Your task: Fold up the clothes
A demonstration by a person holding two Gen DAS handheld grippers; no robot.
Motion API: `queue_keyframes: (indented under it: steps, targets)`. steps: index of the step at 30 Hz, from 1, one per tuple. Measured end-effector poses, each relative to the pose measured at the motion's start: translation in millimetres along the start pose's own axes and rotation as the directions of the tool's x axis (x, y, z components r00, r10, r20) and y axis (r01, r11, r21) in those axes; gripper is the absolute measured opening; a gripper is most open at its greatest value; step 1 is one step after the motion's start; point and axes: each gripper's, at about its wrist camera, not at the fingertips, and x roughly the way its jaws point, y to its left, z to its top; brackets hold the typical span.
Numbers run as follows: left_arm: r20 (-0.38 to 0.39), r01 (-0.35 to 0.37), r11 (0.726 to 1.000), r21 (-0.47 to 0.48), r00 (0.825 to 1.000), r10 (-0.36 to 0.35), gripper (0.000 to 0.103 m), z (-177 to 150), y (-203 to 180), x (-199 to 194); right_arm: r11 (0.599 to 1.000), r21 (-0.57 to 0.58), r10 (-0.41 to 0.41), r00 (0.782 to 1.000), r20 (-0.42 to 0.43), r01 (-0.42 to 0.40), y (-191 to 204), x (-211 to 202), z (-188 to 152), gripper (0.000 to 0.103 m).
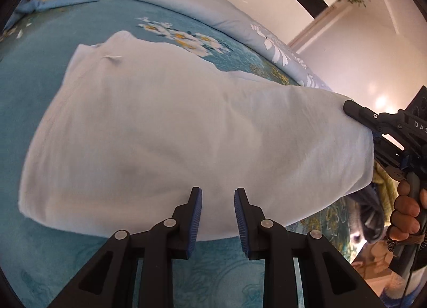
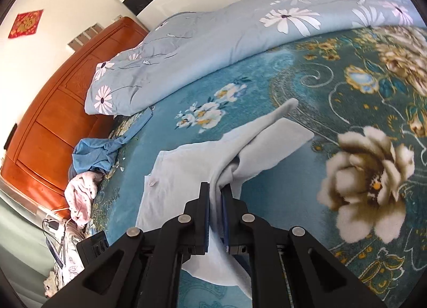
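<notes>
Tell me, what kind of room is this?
Most likely a bedroom: a teal floral blanket covers a bed, a flowered quilt is bunched along its far side, and a wooden headboard stands at one end.

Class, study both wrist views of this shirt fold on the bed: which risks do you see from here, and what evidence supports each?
1. Only the right gripper pinches the pale shirt; the left gripper is open above it, so the cloth may swing or bunch.
2. The grip holds a thin gathered edge, which could slip out.
3. The loose sleeve trails on the bedspread and may fold under unevenly.
</notes>
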Motion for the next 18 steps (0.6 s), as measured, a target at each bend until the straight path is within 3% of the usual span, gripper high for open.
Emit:
queue_keyframes:
  steps: [4, 11, 18]
  targets:
    - [0.110, 0.061, 0.997, -0.043, 0.992, -0.056, 0.028, 12.8, 26.3, -45.6, 0.993, -0.113, -0.028, 1.000, -0.010, 0.026, 60.8, 16.8, 16.8, 0.008]
    - [0.233, 0.091, 0.984, -0.155, 0.971, -0.053, 0.028, 16.3, 93.7, -102.0, 0.965, -0.256, -0.077, 0.992, -0.097, 0.050, 151.1, 89.8, 9.2, 0.008]
    - [0.234, 0.101, 0.962, -0.253, 0.971, -0.040, 0.028, 6.6, 143.7, -114.0, 0.951, -0.289, -0.193, 0.940, -0.281, 0.110, 175.9, 198.8, -44.1, 0.009]
